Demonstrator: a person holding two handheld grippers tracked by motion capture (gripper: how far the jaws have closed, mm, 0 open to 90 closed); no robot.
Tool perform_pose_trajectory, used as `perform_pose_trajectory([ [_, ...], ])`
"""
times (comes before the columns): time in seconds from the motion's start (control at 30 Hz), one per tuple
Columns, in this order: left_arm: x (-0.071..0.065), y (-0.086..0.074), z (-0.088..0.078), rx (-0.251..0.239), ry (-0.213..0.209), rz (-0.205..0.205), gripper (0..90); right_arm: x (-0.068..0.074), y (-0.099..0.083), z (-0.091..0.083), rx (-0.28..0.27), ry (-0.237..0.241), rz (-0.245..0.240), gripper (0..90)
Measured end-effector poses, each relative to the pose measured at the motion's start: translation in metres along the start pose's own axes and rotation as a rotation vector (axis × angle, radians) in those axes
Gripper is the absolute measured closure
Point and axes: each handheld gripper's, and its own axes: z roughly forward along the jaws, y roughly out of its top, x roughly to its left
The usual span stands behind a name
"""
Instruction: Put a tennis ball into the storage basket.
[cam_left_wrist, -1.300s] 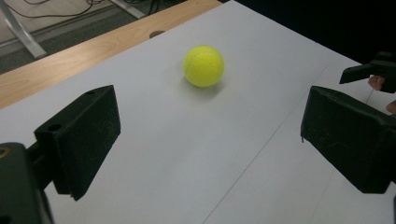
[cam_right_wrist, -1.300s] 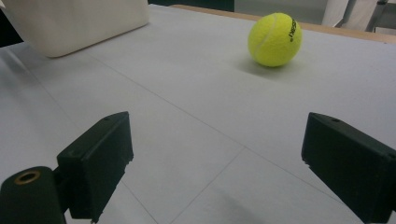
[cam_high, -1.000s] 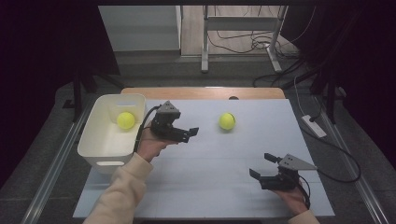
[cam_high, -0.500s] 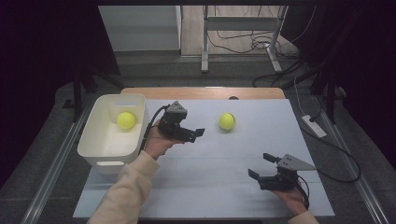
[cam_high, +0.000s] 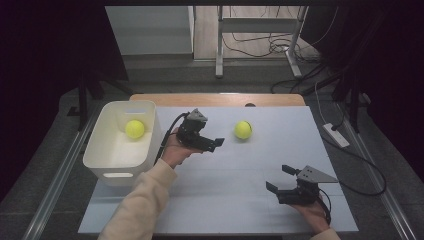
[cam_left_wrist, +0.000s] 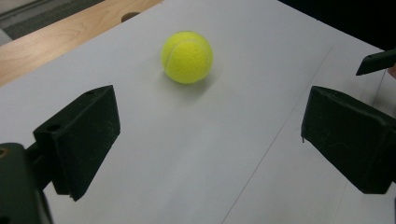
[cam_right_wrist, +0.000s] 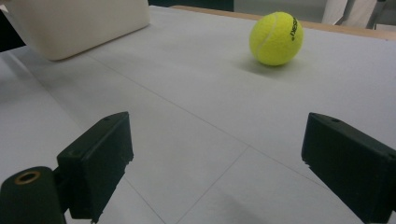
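So the left gripper (cam_high: 216, 145) is sitting mid-bench with its jaws spread wide and nothing between them, aimed at the loose tennis ball (cam_high: 243, 130). The ball rests on the white sheet covering the bench (cam_high: 240, 200), just to the right of that gripper and a touch farther away. In the left gripper view the ball (cam_left_wrist: 187, 57) sits ahead of the jaws and a bit left of the centre line, near but not yet between them. My guess is the next move is a short push forward and right with a small turn so the ball lands in the gap.

The right gripper (cam_high: 281, 179) is parked at the near right corner, also released and empty, and it's well apart from the ball. From the right gripper view the ball (cam_right_wrist: 276, 38) is way off in the distance. So the left hand (cam_high: 175, 152) is clearly the nearer one for this grab.

A ball has no long axis, so approach angle barely matters. The second ball (cam_high: 134, 129) already lies inside the white bin (cam_high: 117, 172) on the left, which I'd bet is where this one goes too.
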Motion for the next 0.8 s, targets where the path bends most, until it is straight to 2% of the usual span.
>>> perform_pose_trajectory([
  [0.53, 0.002, 0.007, 0.020, 0.024, -0.024, 0.012, 5.3, 0.002, -0.001, -0.003, -0.002, -0.009, 0.008, 8.9],
  [0.8, 0.004, 0.010, 0.029, 0.037, -0.022, 0.011, 5.5, 0.001, -0.001, -0.003, -0.002, -0.011, 0.008, 8.9],
])
